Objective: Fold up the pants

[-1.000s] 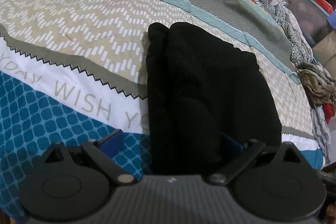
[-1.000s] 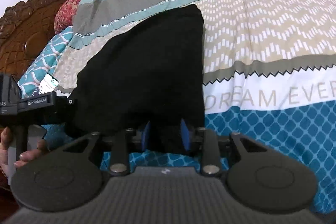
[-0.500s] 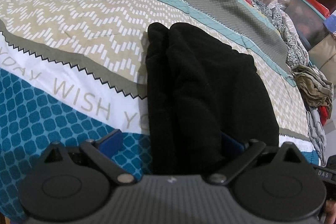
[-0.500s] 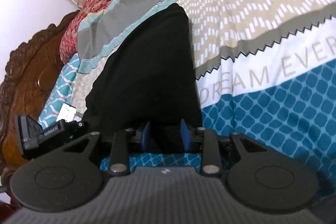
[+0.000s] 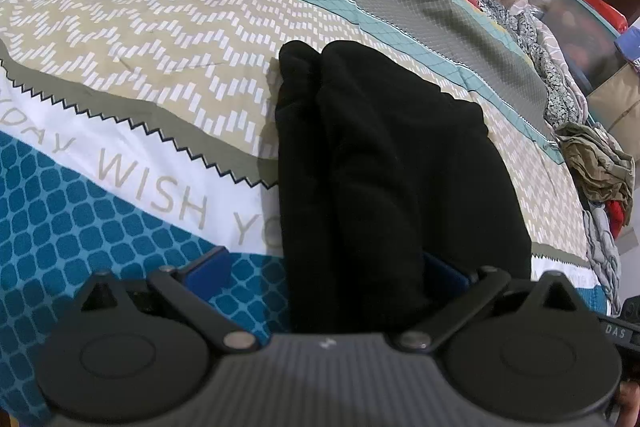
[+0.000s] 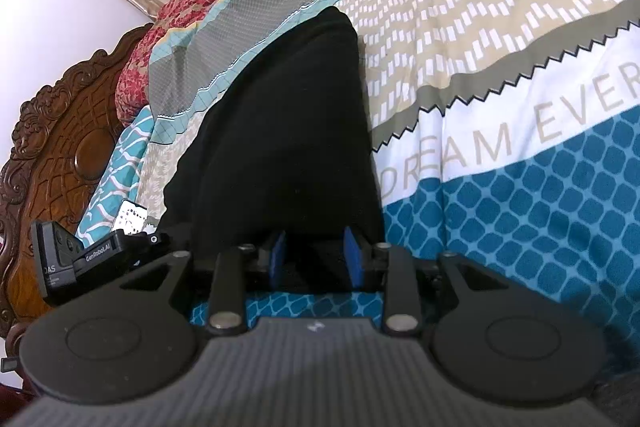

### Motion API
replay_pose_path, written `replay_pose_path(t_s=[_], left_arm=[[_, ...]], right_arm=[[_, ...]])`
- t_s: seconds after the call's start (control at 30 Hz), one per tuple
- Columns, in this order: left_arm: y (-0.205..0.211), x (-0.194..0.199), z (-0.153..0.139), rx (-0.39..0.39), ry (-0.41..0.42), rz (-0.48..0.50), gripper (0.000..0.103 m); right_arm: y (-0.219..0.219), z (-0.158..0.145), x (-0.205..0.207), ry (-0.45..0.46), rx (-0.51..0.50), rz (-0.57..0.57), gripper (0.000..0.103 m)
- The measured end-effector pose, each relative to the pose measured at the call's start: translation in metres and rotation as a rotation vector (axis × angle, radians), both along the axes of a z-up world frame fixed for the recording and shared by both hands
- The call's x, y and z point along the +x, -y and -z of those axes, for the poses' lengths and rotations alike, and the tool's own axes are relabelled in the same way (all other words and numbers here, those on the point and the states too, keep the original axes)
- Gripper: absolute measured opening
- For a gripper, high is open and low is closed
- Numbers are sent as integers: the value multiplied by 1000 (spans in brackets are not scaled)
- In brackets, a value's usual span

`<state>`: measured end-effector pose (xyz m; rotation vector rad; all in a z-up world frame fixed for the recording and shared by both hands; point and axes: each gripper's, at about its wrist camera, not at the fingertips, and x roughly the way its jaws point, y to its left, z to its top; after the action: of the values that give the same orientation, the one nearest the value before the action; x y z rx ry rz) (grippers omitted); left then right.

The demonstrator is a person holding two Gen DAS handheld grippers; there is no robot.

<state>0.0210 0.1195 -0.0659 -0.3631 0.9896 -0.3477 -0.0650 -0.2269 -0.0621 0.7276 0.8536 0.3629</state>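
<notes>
Bare bedspread (image 5: pixel 132 39) beside pants (image 5: pixel 384 163); clothes pile (image 5: pixel 600 163) at far edge.

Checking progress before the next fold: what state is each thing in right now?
black pants: folded into a narrow stack, lying on the bedspread.
left gripper: open, fingers straddling the near end of the pants.
right gripper: partly closed around the near edge of the pants; grip unclear.
bedspread: spread flat under the pants.
pile of clothes: crumpled at the bed's edge.

left hand-held gripper (image 5: pixel 326 267): spread wide | right hand-held gripper (image 6: pixel 316 259): part-closed
</notes>
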Motion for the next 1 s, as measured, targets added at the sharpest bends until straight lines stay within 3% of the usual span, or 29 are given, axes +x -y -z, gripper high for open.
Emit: replay_pose_path(t_s=[1.0], left_arm=[[0, 1, 1, -7, -8, 4, 103]], right_arm=[[0, 1, -3, 3, 18, 10, 35]])
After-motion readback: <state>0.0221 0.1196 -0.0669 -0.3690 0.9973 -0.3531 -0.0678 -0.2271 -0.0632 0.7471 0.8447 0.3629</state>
